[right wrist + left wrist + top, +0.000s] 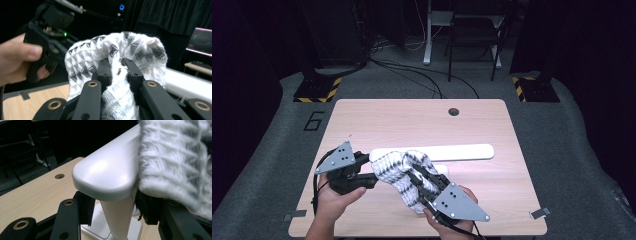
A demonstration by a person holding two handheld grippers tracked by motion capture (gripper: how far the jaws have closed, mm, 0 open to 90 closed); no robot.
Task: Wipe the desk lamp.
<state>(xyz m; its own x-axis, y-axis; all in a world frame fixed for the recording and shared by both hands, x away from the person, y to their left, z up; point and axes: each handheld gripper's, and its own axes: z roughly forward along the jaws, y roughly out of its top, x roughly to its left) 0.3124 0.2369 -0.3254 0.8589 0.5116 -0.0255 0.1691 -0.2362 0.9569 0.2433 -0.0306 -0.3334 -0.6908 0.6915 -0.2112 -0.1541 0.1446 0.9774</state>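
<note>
**What I cannot make out**

From above, the knitted cloth [404,175] covers my right gripper's [416,179] jaw tips and the white stand's [432,152] middle. At six o'clock, the frame edge cuts my forearms. In the left gripper view, the stand's base runs off the bottom.

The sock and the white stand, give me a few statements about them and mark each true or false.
1. The right gripper is pinching the sock. True.
2. The sock lies flat on the table. False: it is draped over one end of the white stand.
3. The left gripper has its jaws on either side of the stand's upright post. True.
4. The sock is plain black. False: it is white with a dark grey diamond pattern.
5. The stand's top bar is white with rounded ends. True.
</note>
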